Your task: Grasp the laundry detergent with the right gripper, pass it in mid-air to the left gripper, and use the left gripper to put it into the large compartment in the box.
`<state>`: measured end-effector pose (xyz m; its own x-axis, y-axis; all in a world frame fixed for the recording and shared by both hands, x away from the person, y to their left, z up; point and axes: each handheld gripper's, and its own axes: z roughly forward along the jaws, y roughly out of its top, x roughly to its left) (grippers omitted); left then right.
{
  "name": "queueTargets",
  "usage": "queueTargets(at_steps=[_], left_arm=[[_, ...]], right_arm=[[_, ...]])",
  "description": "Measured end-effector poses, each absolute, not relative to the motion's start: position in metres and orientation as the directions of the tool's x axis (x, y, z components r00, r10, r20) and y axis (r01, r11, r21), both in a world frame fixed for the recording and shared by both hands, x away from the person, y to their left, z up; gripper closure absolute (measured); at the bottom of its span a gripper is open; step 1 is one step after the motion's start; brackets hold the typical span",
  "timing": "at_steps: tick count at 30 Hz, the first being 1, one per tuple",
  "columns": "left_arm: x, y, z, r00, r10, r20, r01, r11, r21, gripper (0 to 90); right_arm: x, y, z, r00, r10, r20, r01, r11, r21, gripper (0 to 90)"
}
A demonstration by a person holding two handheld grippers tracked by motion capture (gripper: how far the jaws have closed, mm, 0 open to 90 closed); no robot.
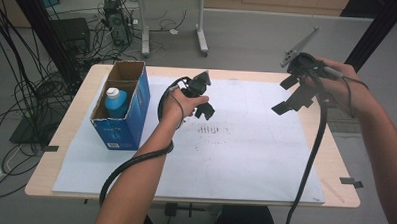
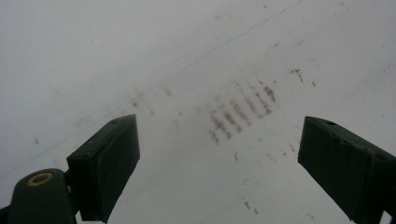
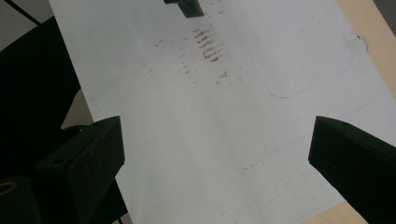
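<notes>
The left gripper [image 1: 203,99] hung over the white sheet [image 1: 245,158] just right of the blue cardboard box [image 1: 124,117], its jaws spread wide with nothing between them; in the left gripper view they framed a patch of brownish smudge marks [image 2: 240,112] on the paper. Those marks lay right of the box, almost directly below this gripper. The right gripper [image 1: 292,95] was held well away from the box, raised above the sheet's far right edge, its jaws likewise wide apart and empty. Inside the box, in the compartment nearer the person, a blue bottle with a white cap [image 1: 116,102] stood upright, apart from both grippers. The box rested on the sheet's left edge, on the wooden table [image 1: 342,167].
</notes>
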<state>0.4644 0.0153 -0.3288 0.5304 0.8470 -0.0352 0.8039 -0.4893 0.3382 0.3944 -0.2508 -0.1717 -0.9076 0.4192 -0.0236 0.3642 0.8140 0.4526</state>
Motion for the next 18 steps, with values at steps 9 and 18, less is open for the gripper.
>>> queueTargets(at_steps=[9, 18], left_arm=[[0.467, 0.006, -0.339, 0.53, 0.848, -0.016, 0.802, -0.495, 0.333, 13.2], [0.466, 0.007, -0.342, 0.526, 0.85, -0.03, 0.809, -0.489, 0.325, 13.3]], right_arm=[[0.394, -0.249, -0.164, -0.908, 0.417, -0.035, 0.357, 0.816, 0.454, 3.0], [0.394, -0.247, -0.165, -0.907, 0.418, -0.041, 0.356, 0.817, 0.454, 3.0]])
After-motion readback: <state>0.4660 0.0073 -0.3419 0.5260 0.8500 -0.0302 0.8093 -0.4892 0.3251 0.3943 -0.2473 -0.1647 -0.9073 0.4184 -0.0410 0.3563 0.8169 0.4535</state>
